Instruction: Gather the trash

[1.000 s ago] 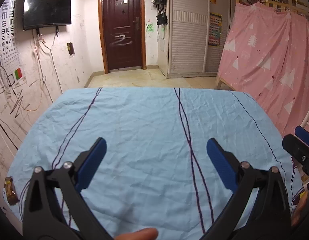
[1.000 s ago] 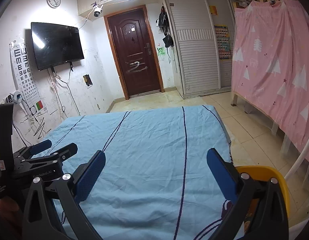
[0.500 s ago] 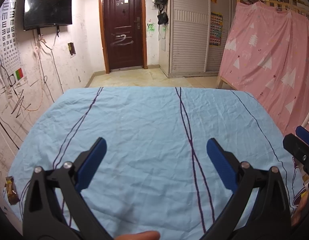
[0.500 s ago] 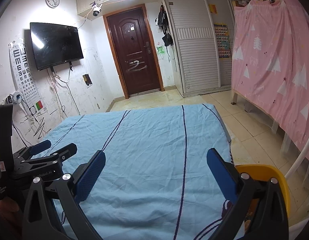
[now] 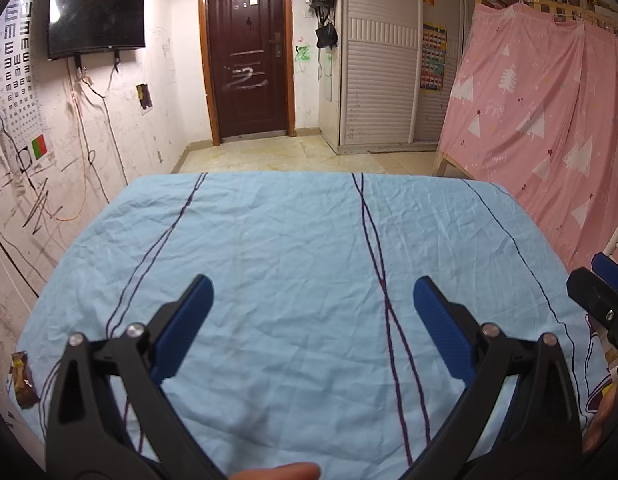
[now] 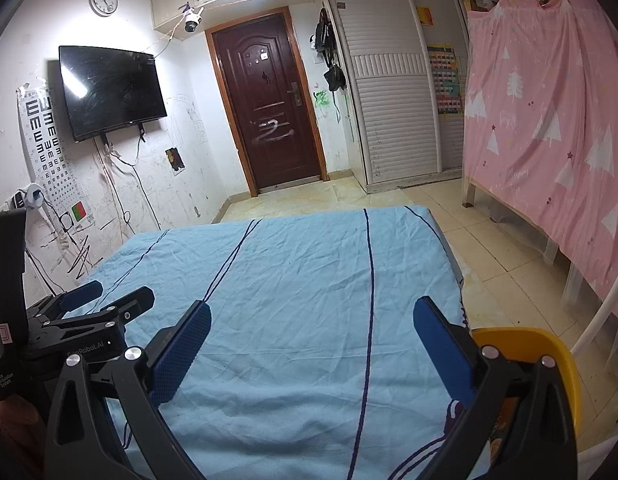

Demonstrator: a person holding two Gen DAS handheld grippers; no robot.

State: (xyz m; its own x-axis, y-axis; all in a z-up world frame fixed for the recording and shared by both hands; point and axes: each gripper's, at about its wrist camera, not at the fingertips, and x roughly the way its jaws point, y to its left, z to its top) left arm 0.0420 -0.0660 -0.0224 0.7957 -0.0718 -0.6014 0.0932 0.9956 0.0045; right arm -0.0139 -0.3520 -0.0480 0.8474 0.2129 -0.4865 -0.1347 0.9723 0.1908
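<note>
Wrinkled blue bedsheet [image 5: 293,264] with thin dark stripes is seen filling the near part of both views, spread flat over a bed. The left gripper [image 5: 312,304] is held above the near middle of the sheet with its blue-padded jaws spread wide apart and nothing between them. The right gripper [image 6: 312,320] is likewise held wide apart and empty, above the near right part of the bed. A crumpled brown wrapper [image 5: 23,380] is seen lying at the near left edge of the sheet, beside the scribbled wall, well apart from both grippers. A yellow bin [image 6: 525,346] is seen on the tiled floor just beside the near right corner of the bed, partly hidden behind the right gripper's right finger. A fingertip [image 5: 281,472] is visible at the bottom edge of the left view. At the far end of the room a dark brown door [image 6: 269,108] is shown closed, with a black television [image 6: 109,90] mounted on the left wall and a pink curtain [image 6: 549,112] hung along the right side
</note>
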